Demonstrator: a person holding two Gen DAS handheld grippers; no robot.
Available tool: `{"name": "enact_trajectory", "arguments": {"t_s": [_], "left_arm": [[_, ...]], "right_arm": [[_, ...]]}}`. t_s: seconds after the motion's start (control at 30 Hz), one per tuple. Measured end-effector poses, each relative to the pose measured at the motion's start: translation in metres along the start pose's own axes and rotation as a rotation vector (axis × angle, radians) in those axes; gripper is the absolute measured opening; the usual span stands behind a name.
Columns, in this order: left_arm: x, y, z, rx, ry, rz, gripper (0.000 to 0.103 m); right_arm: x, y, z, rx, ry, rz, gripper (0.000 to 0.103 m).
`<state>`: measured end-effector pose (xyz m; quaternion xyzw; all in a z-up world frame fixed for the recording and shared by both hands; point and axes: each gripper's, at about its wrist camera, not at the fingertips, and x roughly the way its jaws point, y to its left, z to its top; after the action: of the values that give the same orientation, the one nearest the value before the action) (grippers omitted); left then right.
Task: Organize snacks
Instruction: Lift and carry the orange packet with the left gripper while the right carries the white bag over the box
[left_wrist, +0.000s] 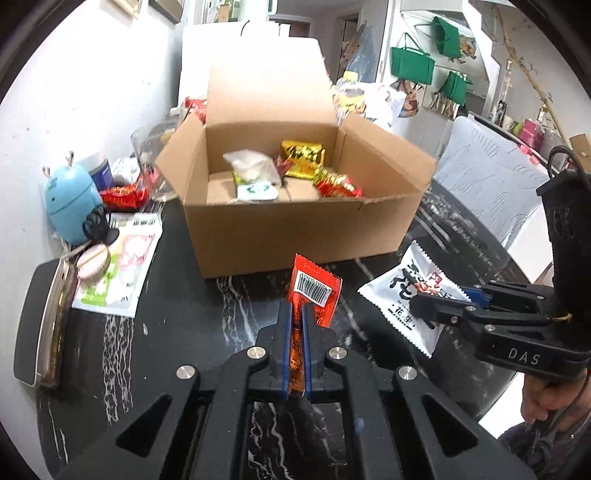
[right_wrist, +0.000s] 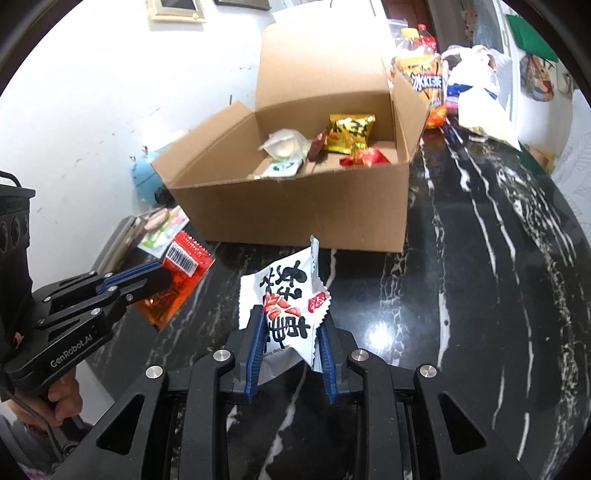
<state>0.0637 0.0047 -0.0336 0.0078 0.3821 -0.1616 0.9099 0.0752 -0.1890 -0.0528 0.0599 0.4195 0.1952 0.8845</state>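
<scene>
Tongs are both loaded: left gripper (left_wrist: 296, 314) clamped on the red sachet (left_wrist: 314, 290), right gripper (right_wrist: 290, 328) pinching the white peanut pack (right_wrist: 286, 299). Straight ahead of both sits the open cardboard box (left_wrist: 295, 225), already holding a few snacks (gold bag (left_wrist: 301, 157), some red ones). Probably about halfway; more packets lie left of the box.

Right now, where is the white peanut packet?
The white peanut packet is clamped in the right tongs, held over the black marble table just in front of the open cardboard box, with the left tongs' red packet to its left.
</scene>
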Motion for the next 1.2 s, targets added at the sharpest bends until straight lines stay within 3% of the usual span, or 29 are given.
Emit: {"name": "enact_trajectory", "arguments": {"t_s": [0.37,0.7,1.2], "left_arm": [[-0.023,-0.010,0.034,0.014,-0.111,-0.056,0.005],[-0.040,-0.013,0.085,0.032,-0.247,-0.048,0.005],[-0.008,0.000,0.165,0.037,-0.331,-0.042,0.005]], "right_arm": [[-0.035,0.010,0.029,-0.041,-0.078,0.029,0.027],[-0.059,0.018,0.078,-0.118,-0.175,0.042,0.027],[-0.049,0.010,0.165,-0.192,-0.250,0.035,0.027]]}}
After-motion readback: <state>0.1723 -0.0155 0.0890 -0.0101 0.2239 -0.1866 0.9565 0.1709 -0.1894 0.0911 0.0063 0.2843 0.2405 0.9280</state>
